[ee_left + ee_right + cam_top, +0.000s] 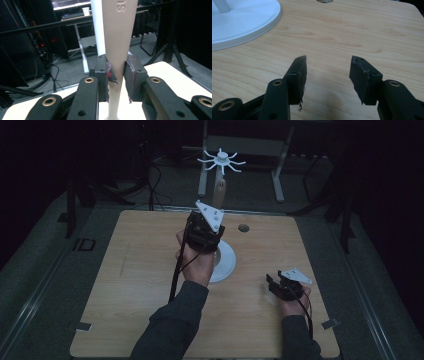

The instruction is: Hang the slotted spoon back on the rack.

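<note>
Beige utensil handle (pixel 117 50) pinched upright between left tongs (pixel 117 75), jaws closed.

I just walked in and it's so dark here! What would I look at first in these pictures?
Probably the left claw, raised above the middle of the wooden table and squeezing a long beige handle that stands up between its pads. Next, the white stand right under that hand, with spidery white arms at its top. The right claw rests open near the table's right edge.

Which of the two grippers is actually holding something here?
The left gripper: its jaws clamp a beige utensil handle by the white stand. The right gripper rests open above the table.
</note>
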{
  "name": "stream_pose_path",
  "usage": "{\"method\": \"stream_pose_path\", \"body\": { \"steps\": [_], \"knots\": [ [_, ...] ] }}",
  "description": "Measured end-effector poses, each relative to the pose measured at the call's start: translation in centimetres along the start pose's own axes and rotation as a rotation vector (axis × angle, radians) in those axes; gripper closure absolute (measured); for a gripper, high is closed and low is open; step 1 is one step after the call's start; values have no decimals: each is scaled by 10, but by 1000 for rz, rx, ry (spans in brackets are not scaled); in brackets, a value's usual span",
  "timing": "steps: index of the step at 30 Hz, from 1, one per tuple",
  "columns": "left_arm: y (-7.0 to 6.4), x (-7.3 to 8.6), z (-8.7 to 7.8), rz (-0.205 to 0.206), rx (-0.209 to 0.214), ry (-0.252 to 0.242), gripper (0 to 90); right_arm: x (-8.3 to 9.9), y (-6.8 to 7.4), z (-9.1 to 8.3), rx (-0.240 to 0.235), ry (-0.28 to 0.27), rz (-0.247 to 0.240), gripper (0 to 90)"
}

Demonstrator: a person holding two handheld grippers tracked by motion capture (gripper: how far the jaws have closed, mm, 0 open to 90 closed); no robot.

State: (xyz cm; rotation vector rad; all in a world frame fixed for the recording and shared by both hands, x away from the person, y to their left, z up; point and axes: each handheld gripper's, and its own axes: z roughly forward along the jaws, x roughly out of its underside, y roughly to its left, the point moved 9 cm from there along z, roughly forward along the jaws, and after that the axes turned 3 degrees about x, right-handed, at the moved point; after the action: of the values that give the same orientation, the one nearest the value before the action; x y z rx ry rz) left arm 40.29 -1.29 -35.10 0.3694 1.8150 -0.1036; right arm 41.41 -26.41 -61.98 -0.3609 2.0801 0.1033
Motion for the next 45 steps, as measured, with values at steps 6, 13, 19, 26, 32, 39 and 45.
{"method": "stream_pose_path", "body": {
  "steps": [6, 13, 19, 26, 32, 39, 45],
  "knots": [
    [3, -1, 3, -18, -13, 0, 742, 0, 0, 1, -1, 2, -1, 472],
    [6, -4, 4, -29, -29, -8, 742, 0, 1, 2, -4, 3, -1, 469],
    [6, -8, 5, -34, -36, -16, 741, 1, 0, 2, -3, 3, -2, 469],
    [3, -12, 4, -26, -44, -19, 741, 1, 1, 2, -4, 4, -4, 467],
    [3, -13, 6, -24, -57, -12, 742, 1, 1, 1, -3, 3, -3, 467],
    [3, -11, 10, -22, -59, 2, 742, 1, 0, 2, -3, 3, -3, 466],
    [3, -10, 14, -18, -65, 14, 741, 1, 1, 2, -3, 4, -5, 466]
  ]
}}
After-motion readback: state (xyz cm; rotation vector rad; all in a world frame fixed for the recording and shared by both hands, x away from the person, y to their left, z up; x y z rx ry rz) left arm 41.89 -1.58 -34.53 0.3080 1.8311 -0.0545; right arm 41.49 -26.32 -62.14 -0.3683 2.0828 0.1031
